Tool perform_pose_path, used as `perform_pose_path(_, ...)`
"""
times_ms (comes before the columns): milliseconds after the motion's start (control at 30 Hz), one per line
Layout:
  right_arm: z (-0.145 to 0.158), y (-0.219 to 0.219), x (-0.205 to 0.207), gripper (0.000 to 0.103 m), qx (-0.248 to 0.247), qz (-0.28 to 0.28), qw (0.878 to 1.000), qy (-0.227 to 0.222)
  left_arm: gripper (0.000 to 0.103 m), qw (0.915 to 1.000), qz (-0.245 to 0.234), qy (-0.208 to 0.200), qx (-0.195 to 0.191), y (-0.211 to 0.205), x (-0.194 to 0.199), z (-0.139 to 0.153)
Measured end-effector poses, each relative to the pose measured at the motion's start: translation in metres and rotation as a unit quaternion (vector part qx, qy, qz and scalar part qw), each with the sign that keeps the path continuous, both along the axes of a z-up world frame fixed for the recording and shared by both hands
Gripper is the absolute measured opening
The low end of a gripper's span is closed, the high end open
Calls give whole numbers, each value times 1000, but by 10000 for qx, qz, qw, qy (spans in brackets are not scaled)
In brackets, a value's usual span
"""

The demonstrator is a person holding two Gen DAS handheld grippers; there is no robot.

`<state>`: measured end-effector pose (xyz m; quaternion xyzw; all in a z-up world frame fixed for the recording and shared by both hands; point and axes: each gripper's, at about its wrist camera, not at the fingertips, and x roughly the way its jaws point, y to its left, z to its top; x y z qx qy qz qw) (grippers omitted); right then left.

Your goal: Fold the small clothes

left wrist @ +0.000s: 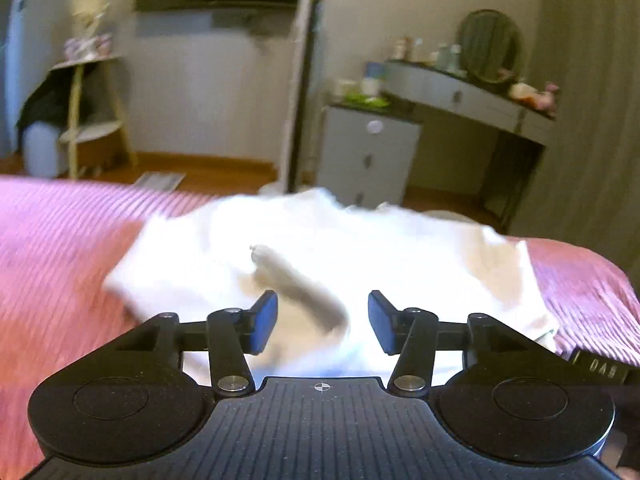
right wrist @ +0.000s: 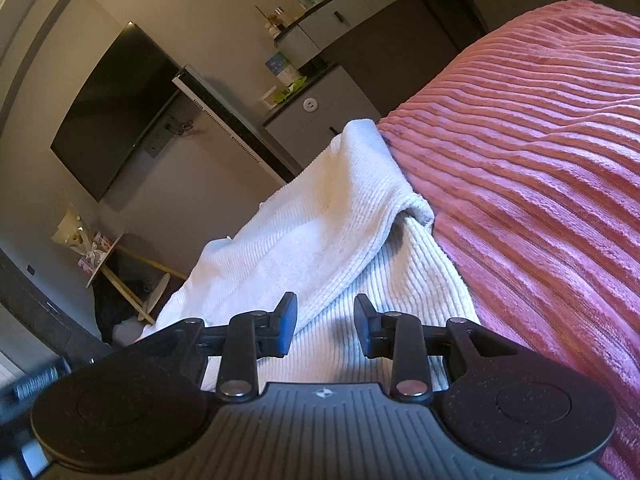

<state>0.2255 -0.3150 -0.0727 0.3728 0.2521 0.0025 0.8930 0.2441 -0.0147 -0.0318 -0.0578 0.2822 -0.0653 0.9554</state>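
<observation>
A: Where is the garment now?

B: The white ribbed knit garment (right wrist: 332, 216) lies on the pink corduroy bedspread (right wrist: 540, 160), near the edge of the bed. One part is already laid over the rest.

A: And the grippers?

B: The left gripper (left wrist: 322, 322) has its fingers spread and holds nothing; the cloth is below it. The right gripper (right wrist: 325, 330) is also spread, empty, low over the fabric.

A: Why are they open?

B: I think they are ready to pinch an edge for the next fold.
</observation>
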Motion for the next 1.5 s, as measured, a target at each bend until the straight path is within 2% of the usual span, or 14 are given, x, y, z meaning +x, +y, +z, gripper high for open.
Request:
perform_pose_path(133, -1, 4, 4, 30, -44, 118, 9999, 50, 75, 9984, 535, 157, -60, 27, -15, -6)
perform_pose_path(300, 12, 37, 8, 36, -621, 639, 9960, -6, 75, 9935, 868, 456, 585, 56, -11, -17)
perform_pose_path(400, 26, 64, 13, 39, -890, 1015, 9908, -79, 75, 9923, 1039, 627, 257, 77, -5, -22)
perform_pose_path(533, 50, 104, 22, 61, -1160, 1470, 9818, -314, 75, 9896, 1154, 854, -63, 98, -1, -35)
perform_pose_path(667, 63, 142, 42, 61, -1506, 1724, 9730, -280, 75, 9891, 1198, 861, 4, 97, -2, -40)
perform_pose_path(767, 63, 167, 57, 59, -2025, 1872, 9612, -78, 75, 9892, 1191, 845, -150, 103, -3, -40)
perform_pose_path(833, 64, 177, 67, 53, -2342, 1842, 9546, 47, 76, 9883, 1235, 861, -259, 107, -1, -41)
perform_pose_path(900, 63, 179, 76, 41, -2380, 1779, 9546, 196, 77, 9880, 1252, 858, -284, 107, 0, -43)
perform_pose_path(967, 58, 175, 83, 21, -2310, 1758, 9563, 348, 78, 9884, 1227, 854, -274, 106, 1, -44)
perform_pose_path(1067, 61, 167, 78, 12, -2377, 1593, 9579, 229, 79, 9890, 1194, 825, -280, 106, -1, -44)
perform_pose_path(1200, 75, 131, 57, 12, -2048, 940, 9740, -213, 79, 9880, 1254, 823, -373, 108, -1, -44)
perform_pose_path(1267, 72, 109, 49, 13, -1880, 572, 9803, -217, 80, 9880, 1244, 817, -400, 107, -1, -44)
perform_pose_path(1400, 42, 65, 47, 27, -1343, 127, 9890, 601, 81, 9892, 1166, 810, -360, 102, -1, -45)
perform_pose_path(1500, 35, 57, 40, 30, -1493, 10, 9864, 691, 82, 9898, 1144, 787, -321, 99, -1, -45)
